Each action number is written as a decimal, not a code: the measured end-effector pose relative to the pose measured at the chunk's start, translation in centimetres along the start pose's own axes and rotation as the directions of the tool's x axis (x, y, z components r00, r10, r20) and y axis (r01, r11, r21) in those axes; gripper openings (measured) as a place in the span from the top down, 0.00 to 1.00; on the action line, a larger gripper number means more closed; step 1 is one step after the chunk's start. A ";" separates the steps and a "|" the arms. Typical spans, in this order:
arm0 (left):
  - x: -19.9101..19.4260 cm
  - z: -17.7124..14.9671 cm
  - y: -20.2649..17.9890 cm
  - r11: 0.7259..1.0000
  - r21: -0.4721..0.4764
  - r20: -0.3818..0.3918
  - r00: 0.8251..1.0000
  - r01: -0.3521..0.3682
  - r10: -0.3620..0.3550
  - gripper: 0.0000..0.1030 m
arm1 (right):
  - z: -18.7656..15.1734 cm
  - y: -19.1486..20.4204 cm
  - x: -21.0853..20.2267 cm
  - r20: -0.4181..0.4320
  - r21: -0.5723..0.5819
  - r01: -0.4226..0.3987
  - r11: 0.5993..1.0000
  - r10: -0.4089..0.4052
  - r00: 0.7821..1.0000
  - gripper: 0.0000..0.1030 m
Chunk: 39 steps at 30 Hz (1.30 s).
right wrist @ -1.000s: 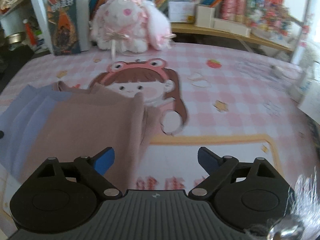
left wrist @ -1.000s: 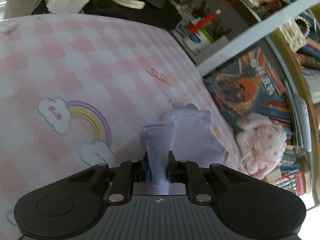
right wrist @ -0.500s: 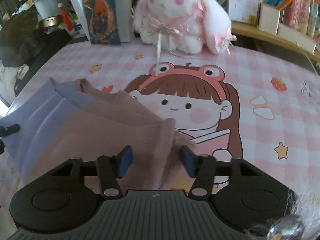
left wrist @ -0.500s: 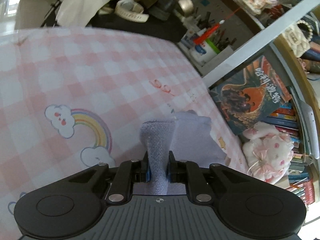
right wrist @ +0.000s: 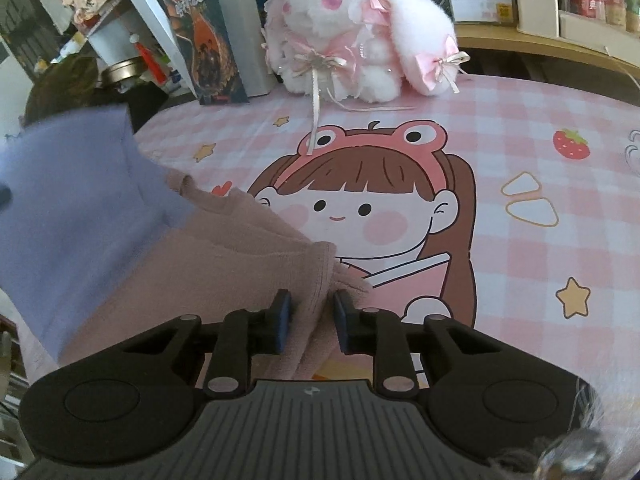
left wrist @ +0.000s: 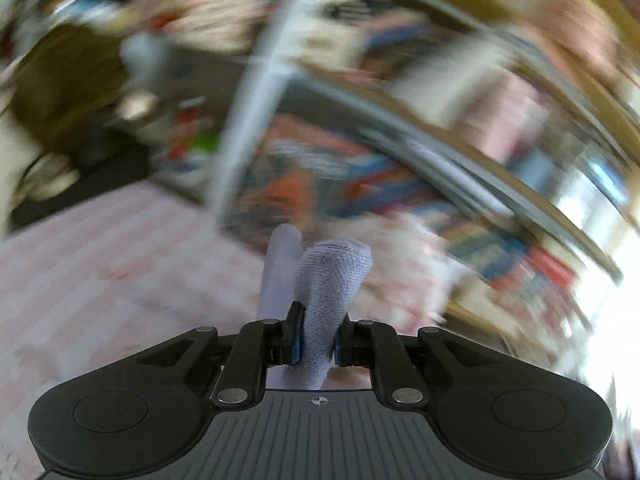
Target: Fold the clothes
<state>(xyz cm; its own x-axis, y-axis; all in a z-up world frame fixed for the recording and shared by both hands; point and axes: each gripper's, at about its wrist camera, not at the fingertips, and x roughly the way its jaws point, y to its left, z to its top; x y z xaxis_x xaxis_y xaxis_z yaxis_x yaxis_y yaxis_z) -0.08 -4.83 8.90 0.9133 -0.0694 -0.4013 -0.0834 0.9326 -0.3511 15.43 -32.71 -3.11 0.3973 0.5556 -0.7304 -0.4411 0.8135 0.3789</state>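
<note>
Pinching a fold of lavender knit between its blue pads, the left gripper (left wrist: 316,338) is nearly closed on the garment (left wrist: 332,280), whose cloth stands up in a rounded hump just past the fingertips; this gripper points somewhat downward, and everything beyond it is smeared by blur, so only a pink checked surface (left wrist: 100,264) and streaks of shelving can be made out. The right gripper (right wrist: 310,322) tilts more steeply down toward the table, and its jaws have just been closing; they now press from both sides on a gathered ridge of the dusty-pink part of the same garment (right wrist: 224,264). From that ridge the pink fabric spreads away to the left, lying on the tablecloth (right wrist: 520,128), and it joins a lavender section (right wrist: 72,200) that rises off the table at the left edge of the right wrist view. One garment is visible, in two colours. Beyond it the cloth shows a cartoon girl in a frog headband, one strawberry and several stars. One white and pink plush rabbit (right wrist: 360,32) sits at the far edge, just beside one upright book (right wrist: 204,40) with an orange cover. Behind them a wooden shelf (right wrist: 540,46) carries a row of books and small boxes, too crowded to count.
</note>
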 end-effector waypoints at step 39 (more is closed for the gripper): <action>3.2 -12.0 -5.3 0.957 0.289 -0.337 0.932 -0.030 0.131 0.49 | -0.8 0.5 -5.1 0.137 0.038 -0.313 0.949 0.306 0.942 0.95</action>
<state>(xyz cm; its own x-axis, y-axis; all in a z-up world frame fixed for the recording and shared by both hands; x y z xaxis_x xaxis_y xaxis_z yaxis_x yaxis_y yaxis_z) -1.47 -14.26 -0.63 0.7063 -0.0616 -0.7052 0.0081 0.9968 -0.0790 12.56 -35.25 0.37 0.3496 0.7957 -0.4947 -0.5123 0.6044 0.6101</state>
